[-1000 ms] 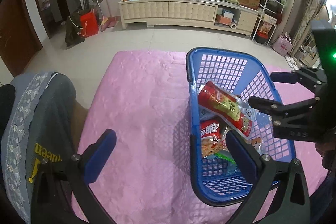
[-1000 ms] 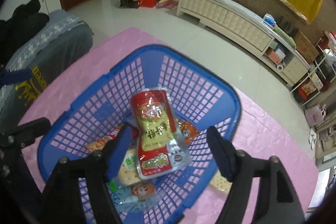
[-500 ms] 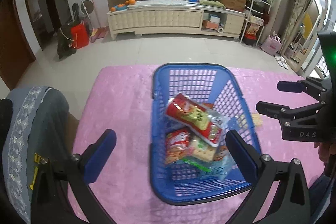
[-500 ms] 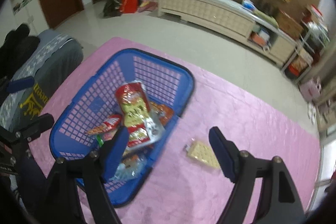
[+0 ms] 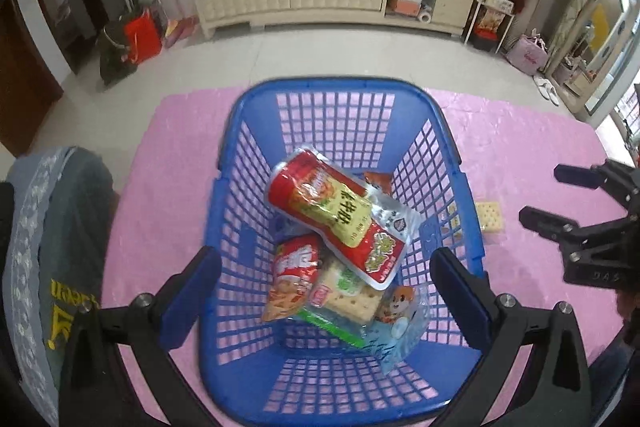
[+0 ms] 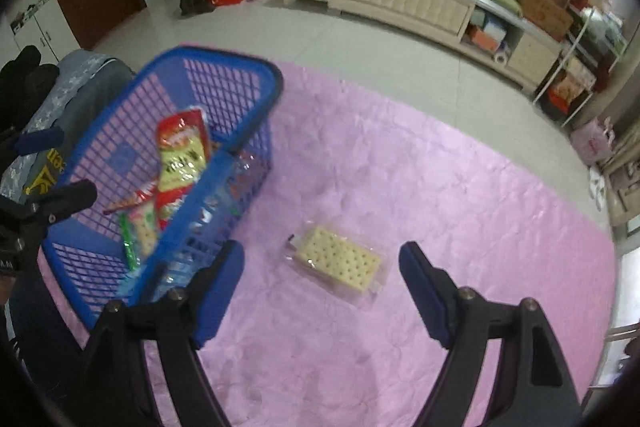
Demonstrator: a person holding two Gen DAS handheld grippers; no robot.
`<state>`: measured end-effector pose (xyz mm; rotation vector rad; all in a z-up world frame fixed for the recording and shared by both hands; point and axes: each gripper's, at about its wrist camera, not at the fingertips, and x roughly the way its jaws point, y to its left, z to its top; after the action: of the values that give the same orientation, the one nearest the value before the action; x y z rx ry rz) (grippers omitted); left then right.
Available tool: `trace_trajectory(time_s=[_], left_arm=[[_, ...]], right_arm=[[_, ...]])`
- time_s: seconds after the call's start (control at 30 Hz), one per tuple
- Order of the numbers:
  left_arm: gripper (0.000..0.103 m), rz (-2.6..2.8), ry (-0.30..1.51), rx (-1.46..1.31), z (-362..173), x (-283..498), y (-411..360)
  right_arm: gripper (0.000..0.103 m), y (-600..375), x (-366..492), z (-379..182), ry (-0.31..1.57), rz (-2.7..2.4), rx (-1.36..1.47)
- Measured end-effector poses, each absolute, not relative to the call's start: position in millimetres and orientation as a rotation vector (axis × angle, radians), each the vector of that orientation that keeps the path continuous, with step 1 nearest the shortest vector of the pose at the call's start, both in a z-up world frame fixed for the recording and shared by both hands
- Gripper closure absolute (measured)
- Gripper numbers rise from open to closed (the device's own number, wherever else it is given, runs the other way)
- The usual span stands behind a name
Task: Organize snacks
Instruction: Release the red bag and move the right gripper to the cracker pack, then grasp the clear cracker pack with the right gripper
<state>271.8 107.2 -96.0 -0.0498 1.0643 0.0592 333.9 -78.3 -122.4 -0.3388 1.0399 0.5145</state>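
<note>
Nearest us, our right claw (image 6: 320, 267) is spread wide and holds nothing. A second ago it hung over the basket (image 6: 240, 73); it has since swung away to the right, so the basket now sits off its left finger (image 6: 218, 289). Just ahead, between the two fingers, the cracker pack (image 6: 338, 261) lies flat on the pink cloth (image 6: 440, 187), the one snack we can see outside the basket.

Our left claw (image 5: 328, 291) is also wide and empty. It has shifted over the basket, which was off to its right before and now sits between its fingers, the near end below them. Inside, just past the fingertips, lie the cracker packets (image 5: 352, 297), an orange bag (image 5: 294, 275), and the red pouch (image 5: 336, 219) slanting across the top.

We judge the cracker pack is the next pick: the right claw is lined up over it but not yet closing.
</note>
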Motion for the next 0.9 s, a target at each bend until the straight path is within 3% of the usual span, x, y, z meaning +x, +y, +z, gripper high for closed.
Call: trace_trajectory(time_s=[0.6, 0.9], left_arm=[[0.000, 0.115, 1.196, -0.011, -138.4, 311.5, 98.1], [0.000, 0.151, 1.221, -0.002, -148.1, 318.7, 101.6]], right_arm=[[0.020, -83.0, 369.7, -214.8, 1.184, 0.598, -0.430], [0.020, -74.1, 385.8, -226.0, 1.210, 0.656, -0.508]])
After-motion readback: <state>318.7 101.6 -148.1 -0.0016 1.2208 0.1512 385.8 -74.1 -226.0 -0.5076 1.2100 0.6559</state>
